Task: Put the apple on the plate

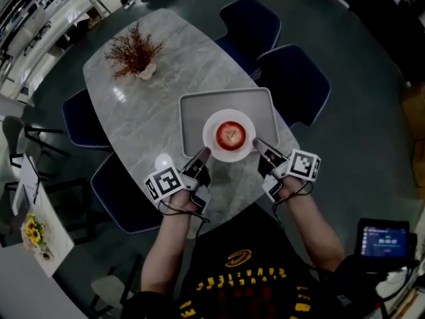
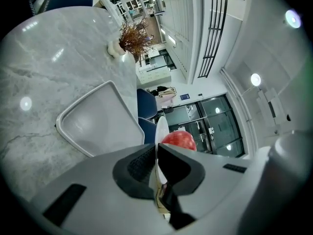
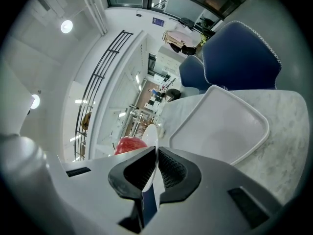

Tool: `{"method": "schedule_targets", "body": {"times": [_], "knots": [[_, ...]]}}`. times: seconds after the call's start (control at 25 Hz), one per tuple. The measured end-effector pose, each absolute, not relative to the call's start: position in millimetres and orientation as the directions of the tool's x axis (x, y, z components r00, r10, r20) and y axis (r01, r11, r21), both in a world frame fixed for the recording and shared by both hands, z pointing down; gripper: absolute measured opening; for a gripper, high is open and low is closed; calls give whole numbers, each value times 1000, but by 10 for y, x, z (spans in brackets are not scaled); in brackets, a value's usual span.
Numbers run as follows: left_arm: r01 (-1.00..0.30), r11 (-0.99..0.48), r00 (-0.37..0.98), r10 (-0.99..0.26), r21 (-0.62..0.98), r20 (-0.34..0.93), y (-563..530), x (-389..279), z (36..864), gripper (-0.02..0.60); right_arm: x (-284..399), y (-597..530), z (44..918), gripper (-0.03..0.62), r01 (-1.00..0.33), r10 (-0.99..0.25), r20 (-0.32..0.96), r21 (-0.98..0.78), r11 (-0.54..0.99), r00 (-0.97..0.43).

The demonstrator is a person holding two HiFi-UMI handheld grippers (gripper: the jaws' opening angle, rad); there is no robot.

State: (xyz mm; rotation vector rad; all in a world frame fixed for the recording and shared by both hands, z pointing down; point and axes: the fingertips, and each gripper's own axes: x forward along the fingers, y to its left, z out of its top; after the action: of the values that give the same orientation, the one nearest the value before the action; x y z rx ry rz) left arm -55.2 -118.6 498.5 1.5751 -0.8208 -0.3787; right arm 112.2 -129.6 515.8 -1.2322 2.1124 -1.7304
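A red apple [image 1: 230, 135] lies on a white plate [image 1: 214, 146], which hangs over the near end of a grey tray [image 1: 192, 108]. My left gripper [image 1: 205, 153] is shut on the plate's left rim, and my right gripper [image 1: 255, 141] is shut on its right rim. In the left gripper view the plate's edge [image 2: 159, 136] runs between the dark pads, with the apple [image 2: 179, 139] just beyond. The right gripper view shows the same from the other side: the thin plate rim [image 3: 151, 133] pinched in the jaws and the apple [image 3: 129, 144] to its left.
The grey tray [image 2: 93, 124] rests on a marble table [image 1: 139, 108] with a dried-flower vase [image 1: 136, 55] at its far end. Dark blue chairs [image 1: 292, 78] stand round the table. A small white disc [image 1: 163, 160] lies near my left gripper. A tablet [image 1: 384, 239] sits at lower right.
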Motion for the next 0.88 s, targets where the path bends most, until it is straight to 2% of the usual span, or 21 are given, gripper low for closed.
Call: {"method": "schedule_targets", "body": {"times": [0.88], "knots": [[-296,62,689,-677,953,258,-1152,-577,5235,20,1063,-1253,5336,28,-500,-637,412,-865,-48,-651]]}}
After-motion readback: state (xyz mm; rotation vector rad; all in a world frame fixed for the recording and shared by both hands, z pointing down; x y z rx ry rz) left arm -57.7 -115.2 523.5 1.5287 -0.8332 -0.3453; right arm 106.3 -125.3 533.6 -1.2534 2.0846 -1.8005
